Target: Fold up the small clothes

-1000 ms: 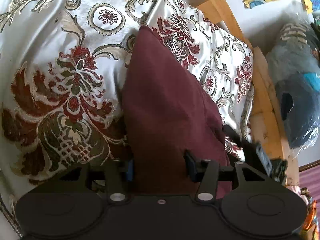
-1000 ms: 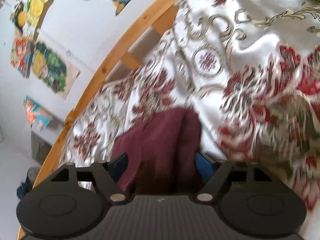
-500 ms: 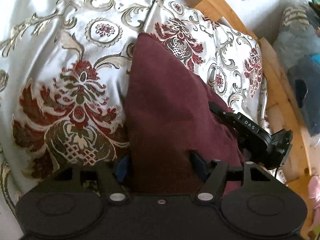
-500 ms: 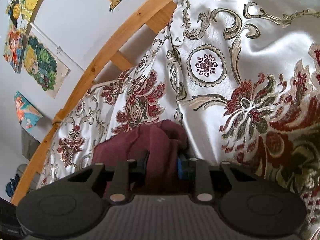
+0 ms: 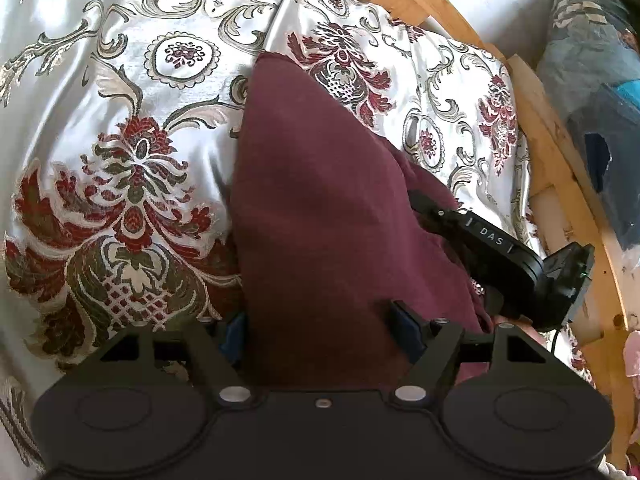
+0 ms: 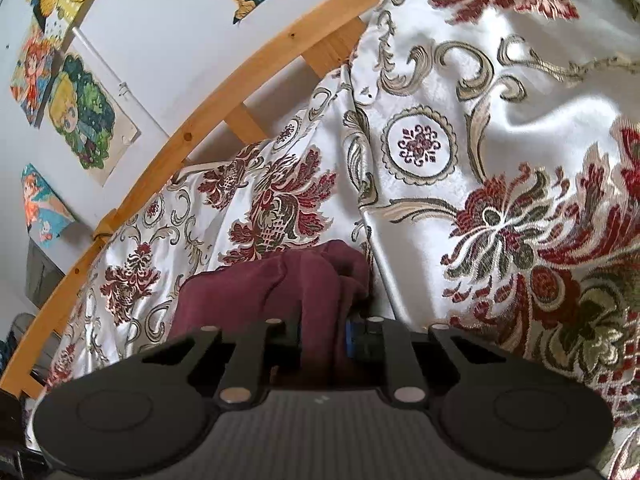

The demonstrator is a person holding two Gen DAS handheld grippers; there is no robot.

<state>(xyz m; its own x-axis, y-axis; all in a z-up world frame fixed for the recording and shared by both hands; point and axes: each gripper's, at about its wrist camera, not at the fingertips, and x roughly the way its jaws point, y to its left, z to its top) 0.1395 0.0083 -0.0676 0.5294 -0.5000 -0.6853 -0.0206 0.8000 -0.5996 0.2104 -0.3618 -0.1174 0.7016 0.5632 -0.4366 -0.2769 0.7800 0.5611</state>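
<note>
A maroon garment [image 5: 320, 200] lies on the floral satin bedspread [image 5: 132, 152], stretching away from me. My left gripper [image 5: 320, 328] is open, its jaws wide apart with the near end of the garment between them. My right gripper [image 6: 323, 332] is shut on a bunched edge of the same garment [image 6: 288, 280]. The right gripper's black body [image 5: 520, 264] shows at the garment's right side in the left wrist view.
A wooden bed rail [image 6: 224, 92] runs along the white wall with colourful posters [image 6: 80, 108]. In the left wrist view the rail [image 5: 560, 168] borders the bed on the right, with bagged items [image 5: 600, 80] beyond it.
My right gripper closed on the garment's edge from open. The left gripper stayed open and shifted slightly, and the right gripper's body came further into its view.
</note>
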